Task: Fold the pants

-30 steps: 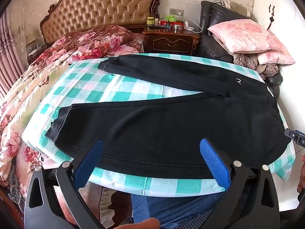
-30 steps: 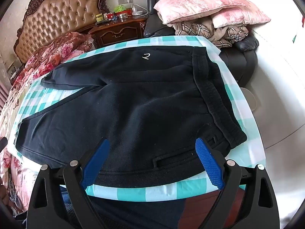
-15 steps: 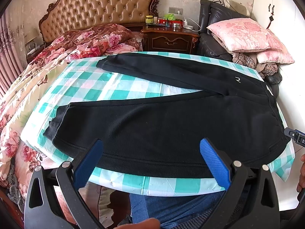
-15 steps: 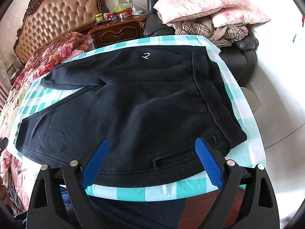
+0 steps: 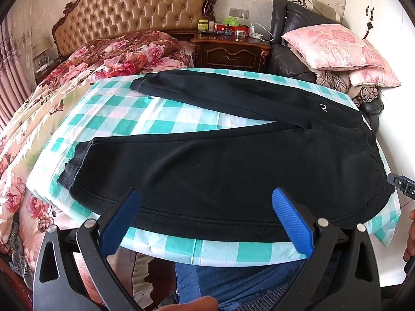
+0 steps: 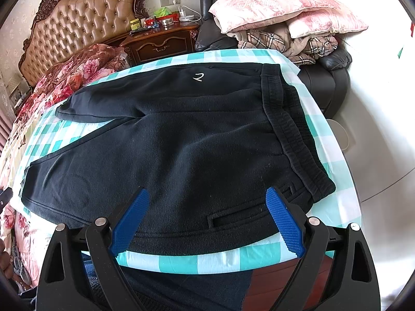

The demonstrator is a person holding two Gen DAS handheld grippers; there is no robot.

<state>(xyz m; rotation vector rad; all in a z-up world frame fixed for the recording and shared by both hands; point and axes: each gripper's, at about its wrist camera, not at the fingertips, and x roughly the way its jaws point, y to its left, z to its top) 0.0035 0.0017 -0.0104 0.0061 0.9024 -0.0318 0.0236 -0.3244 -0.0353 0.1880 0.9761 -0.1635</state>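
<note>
Left gripper view shifted slightly since moment ago, more checked cloth showing near pants hem; right gripper unmoved. Black pants lie flat on green-white checked cloth, legs spread in V, waistband toward pillow pile. Both grippers hover over near edge of pants, blue pads wide apart, gripping nothing, no contact visible.

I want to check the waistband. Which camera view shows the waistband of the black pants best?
The right wrist view: the waistband runs there in full, close, with its ribbing clear. The left wrist view shows it only as a thin, distorted strip at the far right.
</note>
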